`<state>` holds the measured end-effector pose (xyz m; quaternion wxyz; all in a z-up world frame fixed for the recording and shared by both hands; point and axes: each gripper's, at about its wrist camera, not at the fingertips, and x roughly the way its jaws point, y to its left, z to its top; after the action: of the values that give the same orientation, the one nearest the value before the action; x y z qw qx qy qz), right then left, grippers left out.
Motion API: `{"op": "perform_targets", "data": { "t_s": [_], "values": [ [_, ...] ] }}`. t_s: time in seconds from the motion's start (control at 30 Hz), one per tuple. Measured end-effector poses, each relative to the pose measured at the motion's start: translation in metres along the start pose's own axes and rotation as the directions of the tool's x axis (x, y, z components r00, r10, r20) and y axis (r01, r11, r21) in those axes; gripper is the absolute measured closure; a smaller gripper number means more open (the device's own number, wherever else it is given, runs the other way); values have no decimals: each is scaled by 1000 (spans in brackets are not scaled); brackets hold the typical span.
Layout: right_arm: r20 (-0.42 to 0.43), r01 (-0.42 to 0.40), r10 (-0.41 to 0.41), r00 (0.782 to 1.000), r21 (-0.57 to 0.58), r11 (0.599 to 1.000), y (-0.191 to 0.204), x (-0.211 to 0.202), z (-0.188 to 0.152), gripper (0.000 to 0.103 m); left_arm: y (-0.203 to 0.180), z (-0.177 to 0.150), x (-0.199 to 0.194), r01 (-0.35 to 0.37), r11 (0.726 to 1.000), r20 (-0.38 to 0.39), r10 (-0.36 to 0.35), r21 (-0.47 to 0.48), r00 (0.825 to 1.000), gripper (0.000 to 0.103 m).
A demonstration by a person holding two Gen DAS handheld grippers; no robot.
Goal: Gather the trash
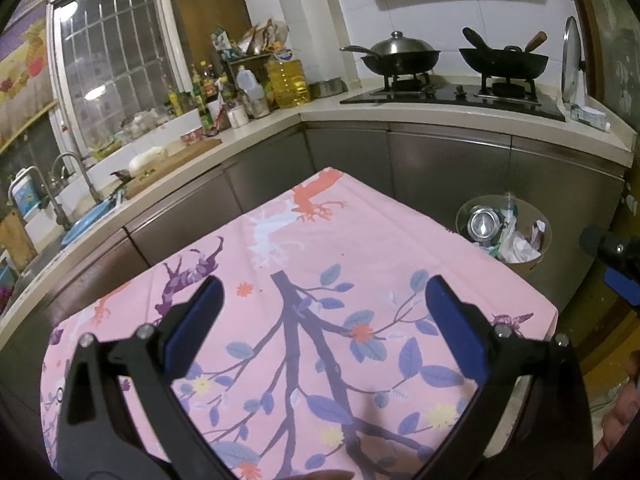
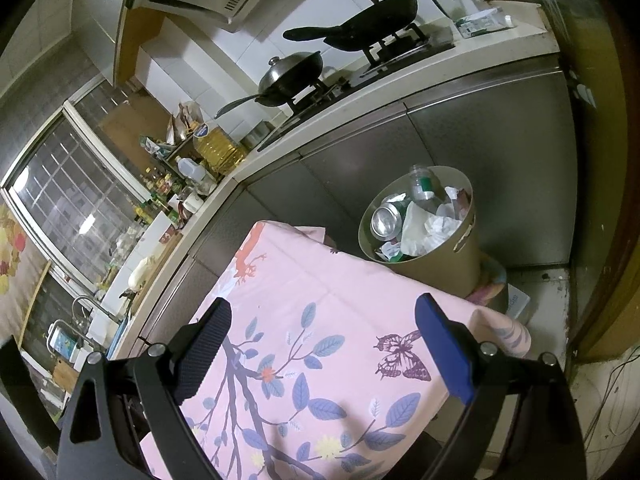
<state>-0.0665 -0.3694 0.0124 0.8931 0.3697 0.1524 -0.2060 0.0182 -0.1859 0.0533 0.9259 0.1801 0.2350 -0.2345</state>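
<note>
At the far left of the left wrist view a sink [image 1: 48, 240] with two faucets sits under a barred window [image 1: 112, 60], and a crowd of bottles [image 1: 224, 88] with a large jug of yellow oil [image 1: 286, 80] fills the corner of the kitchen worktop. The left hand-held gripper [image 1: 324, 308] hangs over the table [image 1: 360, 240], its blue-padded fingers [image 1: 210, 304] spread wide with nothing between them. The table wears a pink cloth printed with branches, blue leaves and butterflies. Behind it, on the stove [image 1: 452, 94], stand a lidded wok [image 1: 400, 54] and, to its right, an open black wok [image 1: 504, 60]. Just beyond the table's right corner stands the trash bin [image 1: 520, 266], a tan round can close against the steel cabinet doors [image 1: 440, 160]. It holds a crushed drink can [image 1: 482, 224], a clear plastic bottle [image 1: 509, 202] and crumpled white paper [image 1: 520, 246].

In the right wrist view the right hand-held gripper [image 2: 324, 340] hovers over the same cloth, jaws wide and empty. The bin [image 2: 448, 264] is beyond its right finger, the can [image 2: 386, 220] on the left inside it, the bottle [image 2: 422, 184] upright behind, paper [image 2: 432, 226] heaped at the middle.
</note>
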Motion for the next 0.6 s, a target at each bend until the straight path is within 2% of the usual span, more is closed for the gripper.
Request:
{"op": "perform_targets", "data": {
  "t_s": [0.6],
  "values": [
    [-1,3,-3,1000,12,1000,-1,-1,-1,14,6,2,-2,-15,1000,-3,15,-17,1000,6]
  ]
}}
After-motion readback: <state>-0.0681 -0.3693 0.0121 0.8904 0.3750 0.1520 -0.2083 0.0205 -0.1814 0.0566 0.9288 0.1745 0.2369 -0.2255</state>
